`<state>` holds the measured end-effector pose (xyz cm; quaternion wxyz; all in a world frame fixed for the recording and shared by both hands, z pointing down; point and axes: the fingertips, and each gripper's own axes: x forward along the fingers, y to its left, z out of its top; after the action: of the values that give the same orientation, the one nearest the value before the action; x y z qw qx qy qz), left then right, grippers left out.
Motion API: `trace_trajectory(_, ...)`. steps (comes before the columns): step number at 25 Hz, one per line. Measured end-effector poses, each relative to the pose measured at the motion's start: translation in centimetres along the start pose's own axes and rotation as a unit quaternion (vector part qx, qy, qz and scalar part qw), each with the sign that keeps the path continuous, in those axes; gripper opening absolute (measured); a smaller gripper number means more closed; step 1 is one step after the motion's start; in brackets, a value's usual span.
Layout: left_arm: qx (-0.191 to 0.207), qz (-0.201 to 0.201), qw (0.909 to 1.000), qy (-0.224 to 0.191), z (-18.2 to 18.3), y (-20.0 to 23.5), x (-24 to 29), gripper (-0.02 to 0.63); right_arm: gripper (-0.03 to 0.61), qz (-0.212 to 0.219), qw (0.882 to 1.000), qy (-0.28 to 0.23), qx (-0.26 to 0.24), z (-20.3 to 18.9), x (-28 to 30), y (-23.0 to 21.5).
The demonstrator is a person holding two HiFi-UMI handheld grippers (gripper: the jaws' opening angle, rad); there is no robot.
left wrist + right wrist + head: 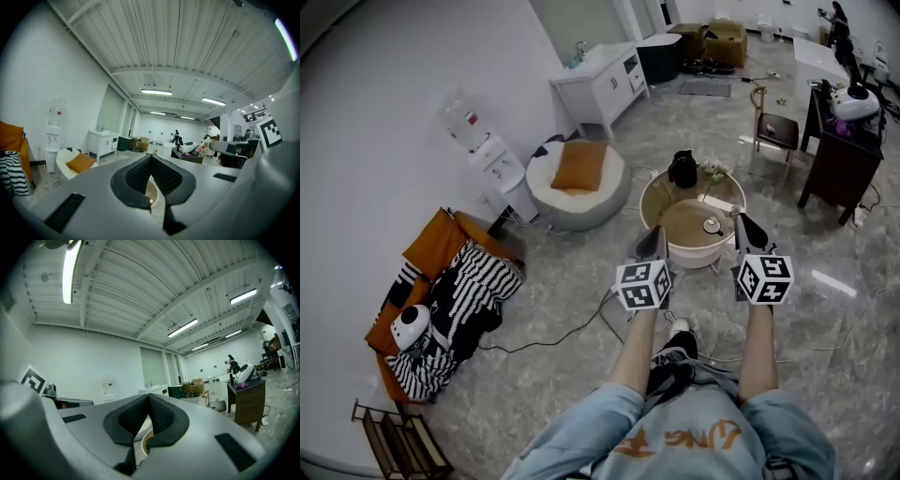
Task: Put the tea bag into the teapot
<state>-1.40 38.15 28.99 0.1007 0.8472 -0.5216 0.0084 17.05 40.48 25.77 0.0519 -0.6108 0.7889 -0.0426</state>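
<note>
A black teapot point(682, 169) stands at the far side of a small round table point(675, 247) on the floor ahead of me. A small white dish point(712, 225) with something dark on it lies near the table's right edge; I cannot make out a tea bag. My left gripper point(655, 232) hovers over the table's near left rim, shut and empty. My right gripper point(739, 221) is held over the near right rim, also shut and empty. In each gripper view the jaws meet at the tips point(151, 157) point(148, 396), with a sliver of table showing below.
Pale flowers point(713, 172) stand beside the teapot. A white beanbag with an orange cushion point(578, 178) sits left of the table. A wooden chair point(773, 127) and a dark desk point(842, 150) are to the right. Cables point(572, 328) trail across the floor.
</note>
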Motion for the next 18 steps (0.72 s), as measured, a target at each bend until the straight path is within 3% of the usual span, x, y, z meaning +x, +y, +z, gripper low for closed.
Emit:
trace_trajectory(5,-0.005,-0.007,0.9999,-0.009,1.2,0.5,0.3,0.025,0.012,0.006,1.000,-0.002,-0.015,2.2,0.2,0.4)
trace_trajectory(13,-0.019,-0.021,0.9978,-0.061,3.5,1.8,1.7,0.025,0.012,0.022,0.999,-0.023,-0.039,3.4,1.9,1.0)
trace_trajectory(18,-0.055,0.013,0.9939,-0.094,4.3,7.4,4.1,0.025,0.012,0.052,0.995,-0.026,-0.075,3.5,7.5,2.6)
